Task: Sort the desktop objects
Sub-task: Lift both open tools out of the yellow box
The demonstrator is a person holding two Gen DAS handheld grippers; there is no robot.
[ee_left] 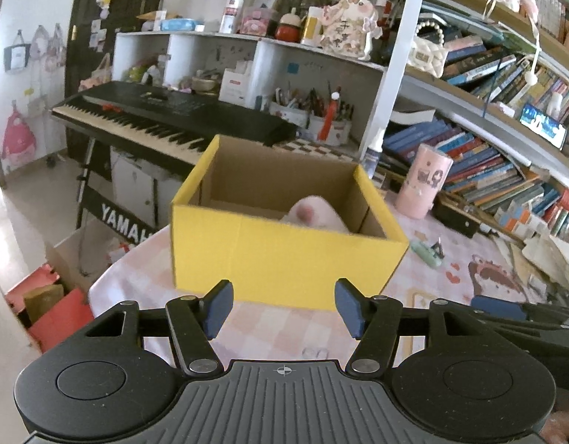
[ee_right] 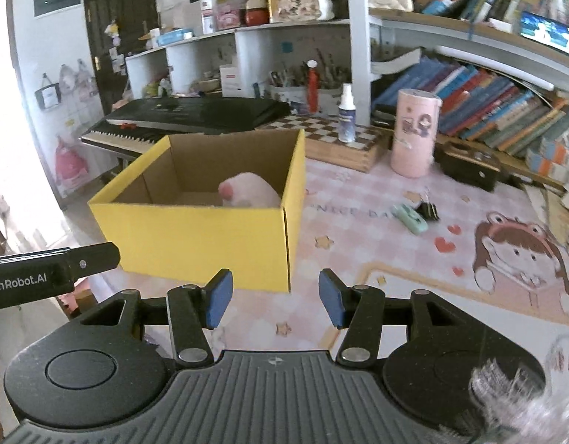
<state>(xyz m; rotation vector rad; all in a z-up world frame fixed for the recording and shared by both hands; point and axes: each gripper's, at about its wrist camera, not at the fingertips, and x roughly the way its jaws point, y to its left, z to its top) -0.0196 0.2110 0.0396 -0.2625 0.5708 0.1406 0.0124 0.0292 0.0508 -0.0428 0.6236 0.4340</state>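
A yellow cardboard box (ee_left: 284, 255) stands open on the pink table mat, straight ahead of my left gripper (ee_left: 284, 309), which is open and empty just short of its front wall. A pink-and-white plush toy (ee_left: 314, 214) lies inside the box. In the right wrist view the box (ee_right: 195, 236) is ahead and to the left, with the plush toy (ee_right: 249, 194) inside. My right gripper (ee_right: 275, 301) is open and empty above the mat. A mint green stapler (ee_right: 410, 218) and a black binder clip (ee_right: 428, 211) lie on the mat right of the box; the stapler also shows in the left wrist view (ee_left: 427, 251).
A pink cylinder tin (ee_right: 415, 133), a spray bottle (ee_right: 346, 114) on a chessboard box (ee_right: 343, 144) and a black case (ee_right: 469, 164) stand at the back. Bookshelves (ee_right: 488, 103) fill the right. A keyboard (ee_left: 166, 118) stands behind the table's left edge. The left gripper's body (ee_right: 43, 275) shows at left.
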